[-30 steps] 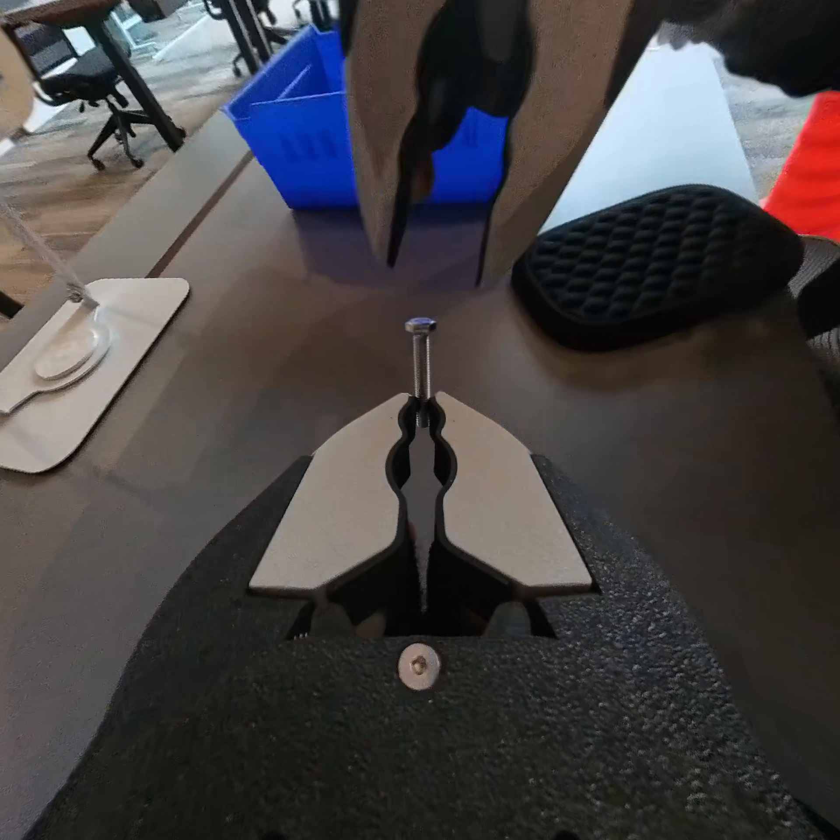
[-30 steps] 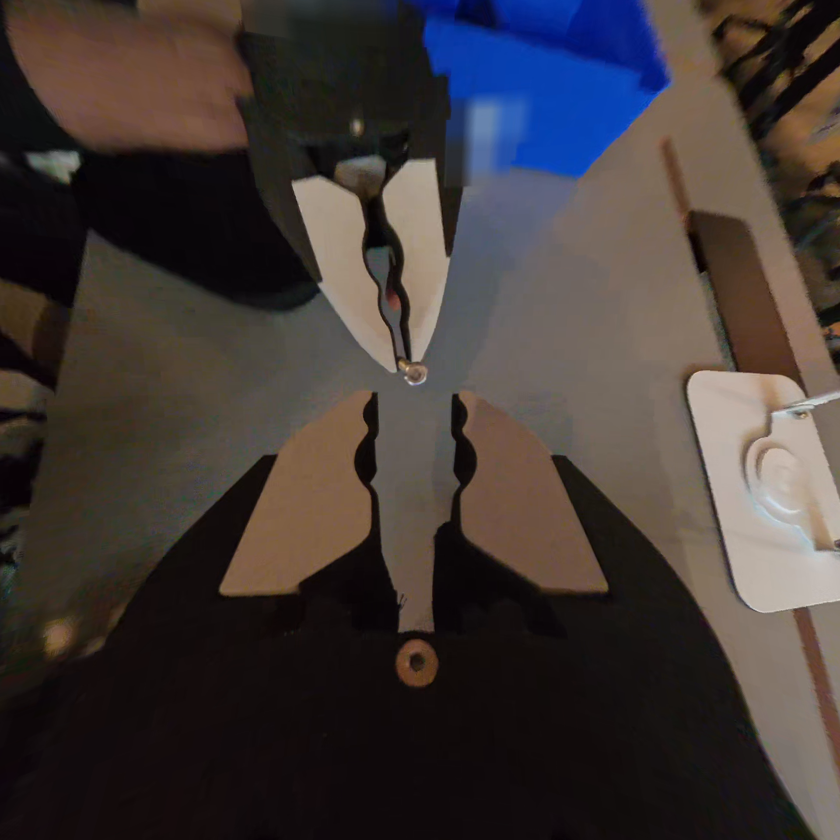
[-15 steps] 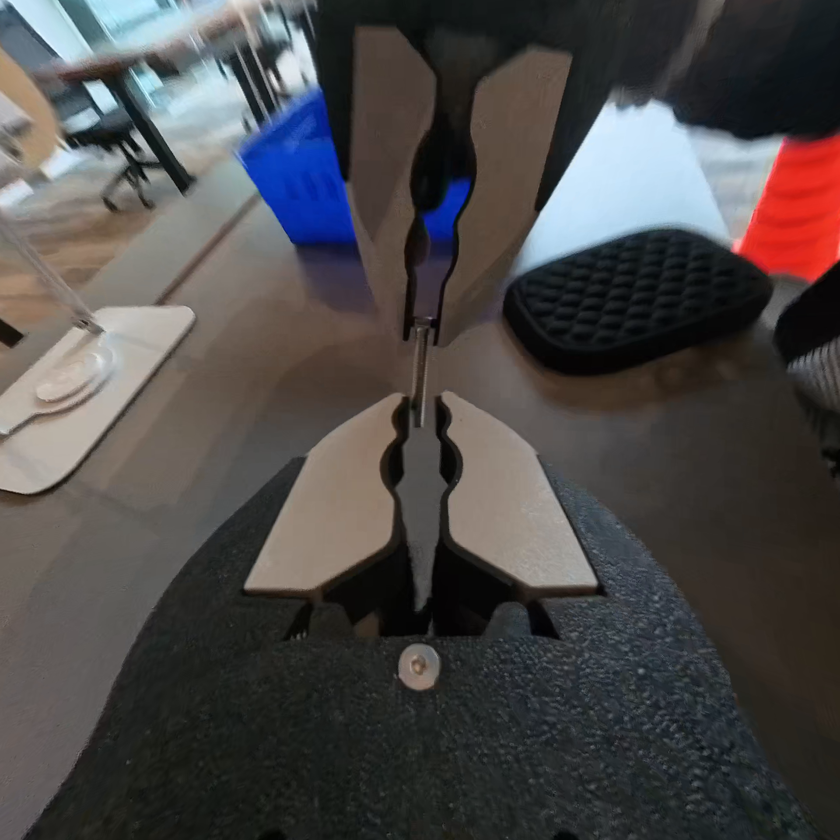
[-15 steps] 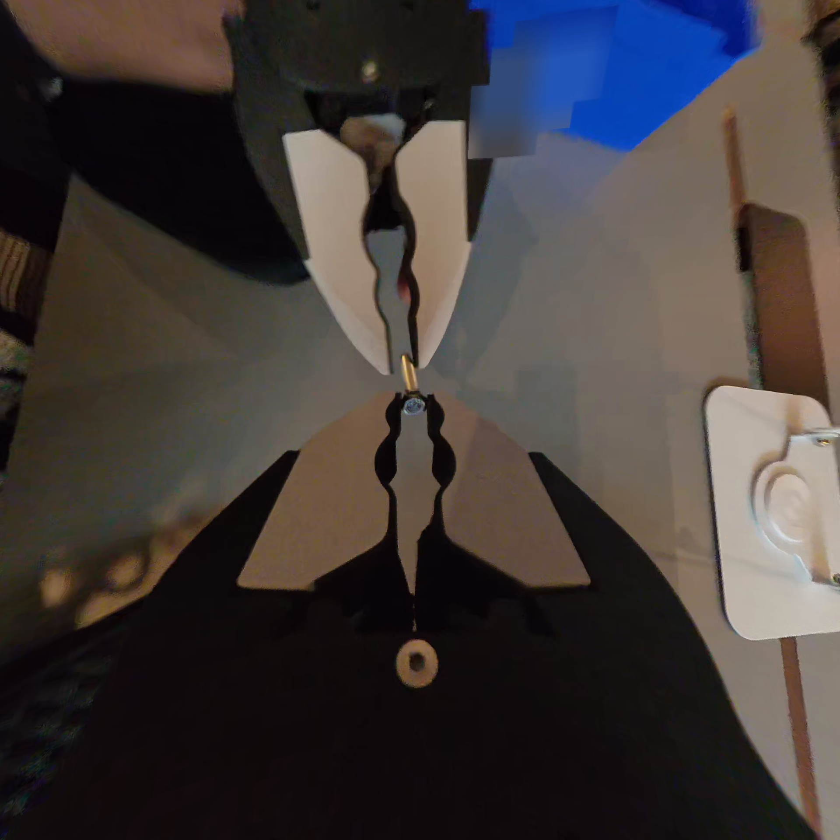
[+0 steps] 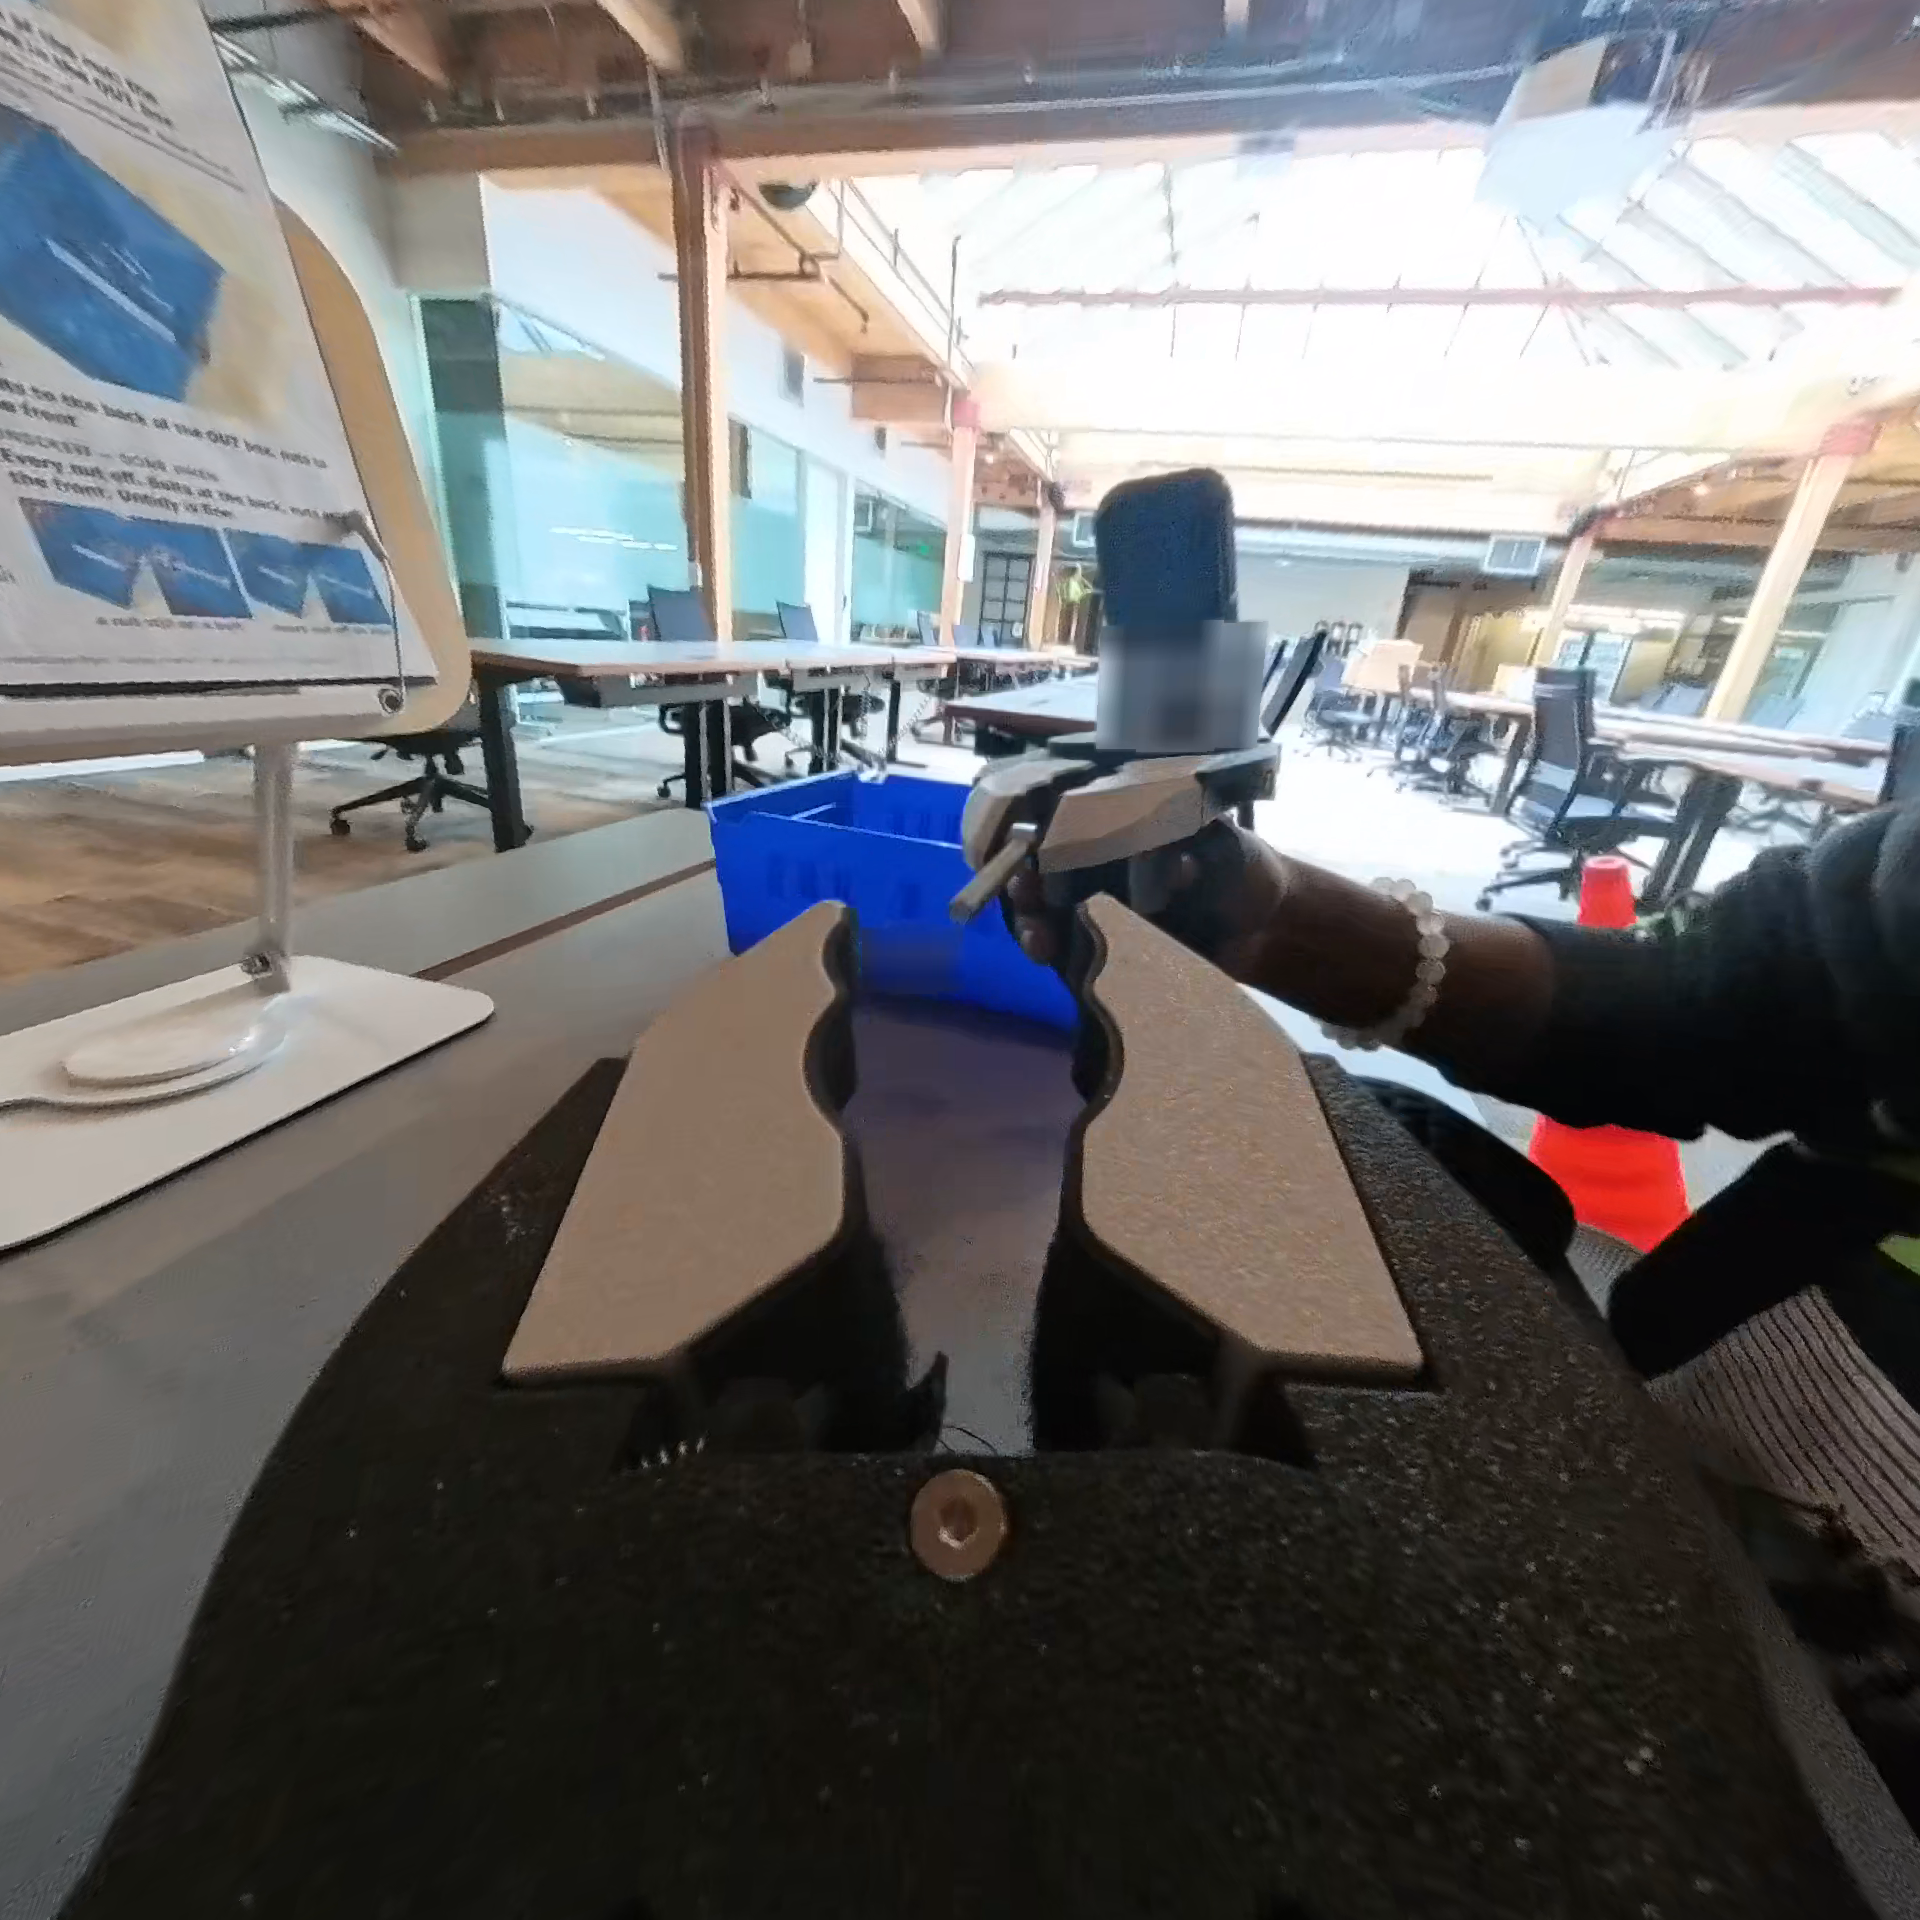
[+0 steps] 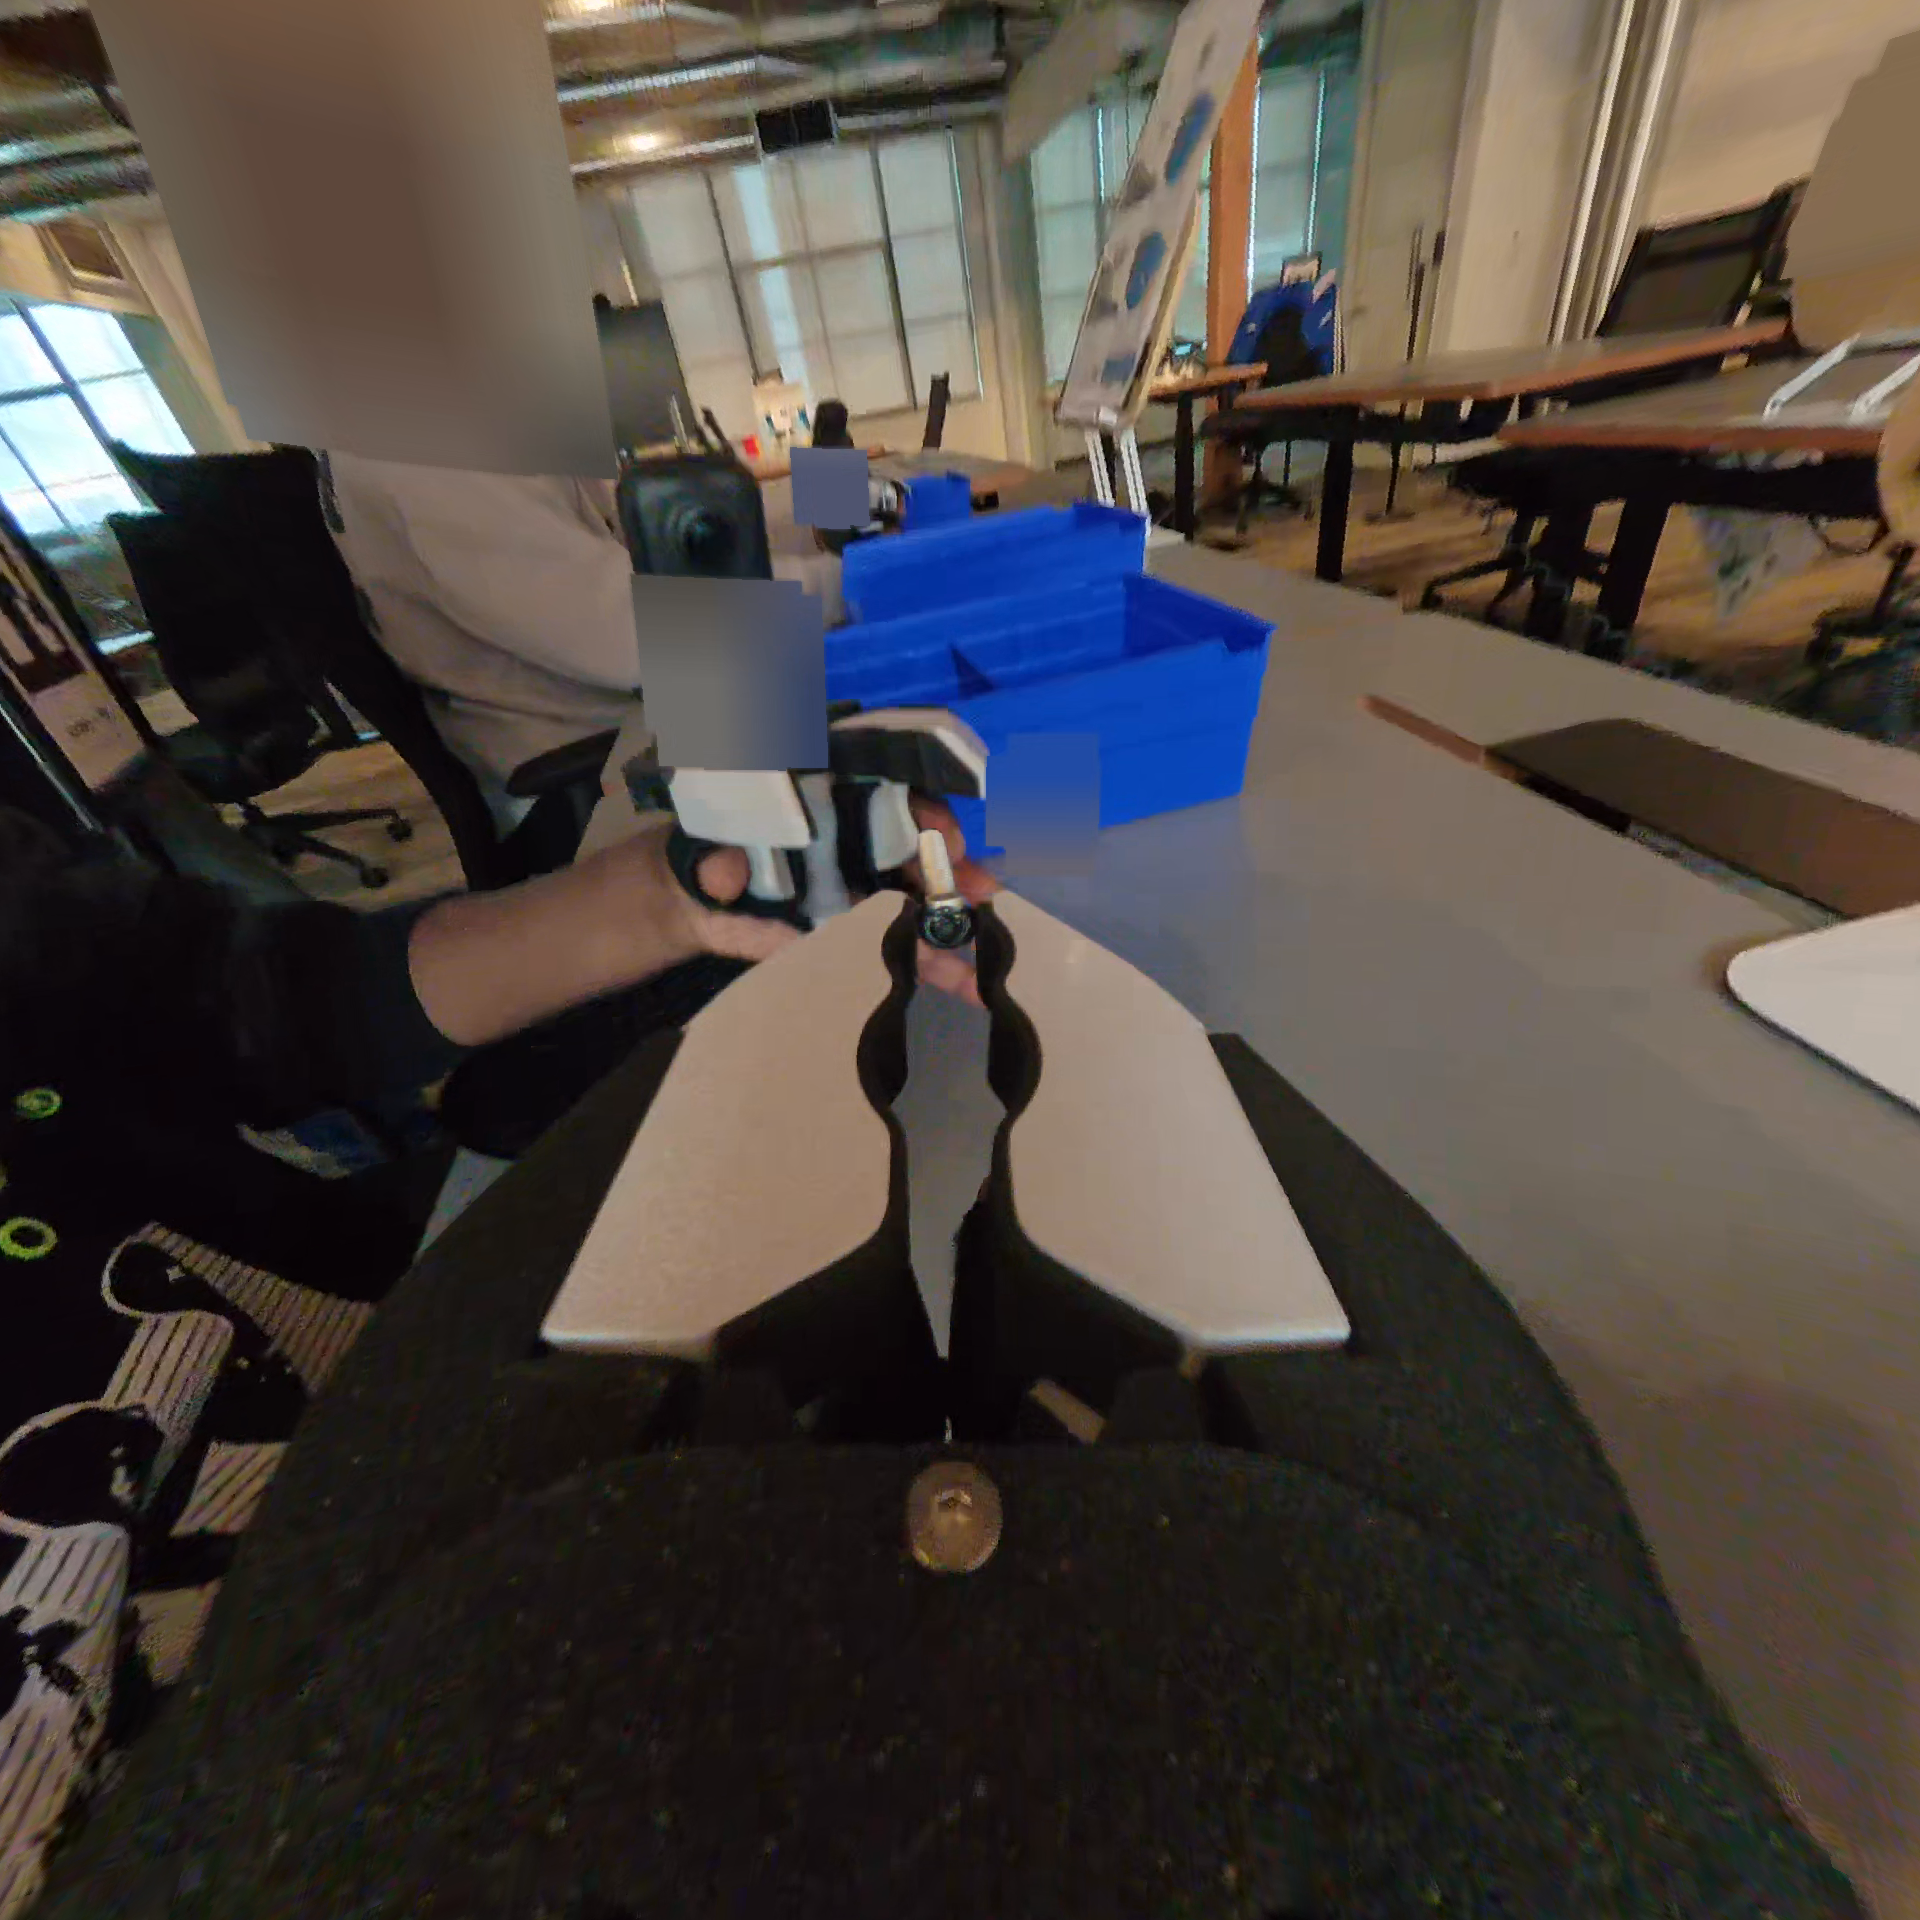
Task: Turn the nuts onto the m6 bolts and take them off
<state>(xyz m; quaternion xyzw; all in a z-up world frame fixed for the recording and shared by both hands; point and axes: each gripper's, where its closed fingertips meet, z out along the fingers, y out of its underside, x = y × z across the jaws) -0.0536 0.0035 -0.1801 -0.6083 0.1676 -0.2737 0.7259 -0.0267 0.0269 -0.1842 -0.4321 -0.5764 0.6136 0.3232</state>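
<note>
Just before the blue bin (image 6: 1101,707), an M6 bolt (image 6: 932,868) is being pinched by its head between the right gripper's (image 6: 945,925) fingertips; the left gripper (image 5: 961,935), nearer than the bin, is being held open and empty. Slippage is being risked: such a shallow tip hold could let the bolt twist free and drop.

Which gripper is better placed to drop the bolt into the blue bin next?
Right, probably. The right gripper is shut on the bolt at its head, shank sticking out. The left gripper is open and holds nothing. The blue bin sits just beyond both.
</note>
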